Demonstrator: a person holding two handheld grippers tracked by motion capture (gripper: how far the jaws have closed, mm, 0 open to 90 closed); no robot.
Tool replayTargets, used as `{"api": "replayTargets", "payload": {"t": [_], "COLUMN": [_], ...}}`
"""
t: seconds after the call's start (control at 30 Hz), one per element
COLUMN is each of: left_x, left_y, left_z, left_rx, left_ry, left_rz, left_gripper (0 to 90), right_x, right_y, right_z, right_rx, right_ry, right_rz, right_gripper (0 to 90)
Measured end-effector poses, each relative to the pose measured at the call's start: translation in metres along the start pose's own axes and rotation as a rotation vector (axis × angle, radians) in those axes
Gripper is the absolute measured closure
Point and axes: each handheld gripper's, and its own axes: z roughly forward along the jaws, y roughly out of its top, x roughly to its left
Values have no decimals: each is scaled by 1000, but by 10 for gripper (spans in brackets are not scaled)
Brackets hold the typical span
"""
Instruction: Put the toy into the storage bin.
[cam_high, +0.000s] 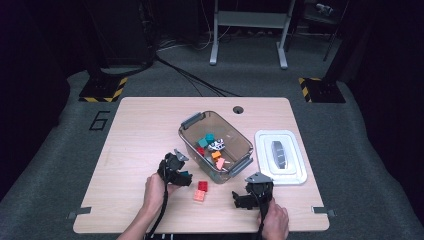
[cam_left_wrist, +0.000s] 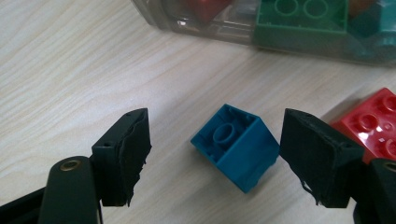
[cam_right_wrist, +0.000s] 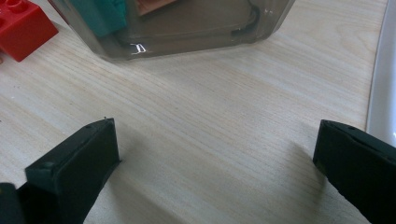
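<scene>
Blue brick (cam_left_wrist: 233, 145): lies on the wooden table (cam_left_wrist: 70, 70), hollow underside up, between the left gripper (cam_left_wrist: 215, 158) jaws.
Left jaws: apart, not touching it.
Bearing: brick at 12 o'clock from the claw, nearer the right-hand pad.
Right gripper (cam_right_wrist: 215, 172): jaws wide, nothing between.
Nearer hand: left.

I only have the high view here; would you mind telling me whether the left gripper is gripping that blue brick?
Observer: No. In the left gripper view the blue brick lies on the table between the left gripper's fingers, with gaps on both sides.
Operator: Which way up is it?
Observer: Tipped over, its hollow underside facing the camera.
Operator: And the right gripper?
Observer: The right gripper is open over bare table, near the clear bin.
</scene>
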Motion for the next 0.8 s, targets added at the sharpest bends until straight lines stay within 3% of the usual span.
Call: {"api": "replayTargets", "payload": {"t": [0.23, 0.5, 0.8], "left_x": [9, 31, 22], "left_y": [-8, -23, -15], "left_z": [0, -9, -4], "left_rx": [31, 35, -19], "left_ry": [32, 65, -21], "left_rz": [1, -37, -114], "left_gripper": [249, 251, 154], "right_x": [0, 0, 0], "right_y": [0, 0, 0], "right_z": [0, 0, 0], "right_rx": [0, 0, 0], "right_ry": [0, 0, 0], "right_rz": [0, 0, 0], "right_gripper": [0, 0, 0]}}
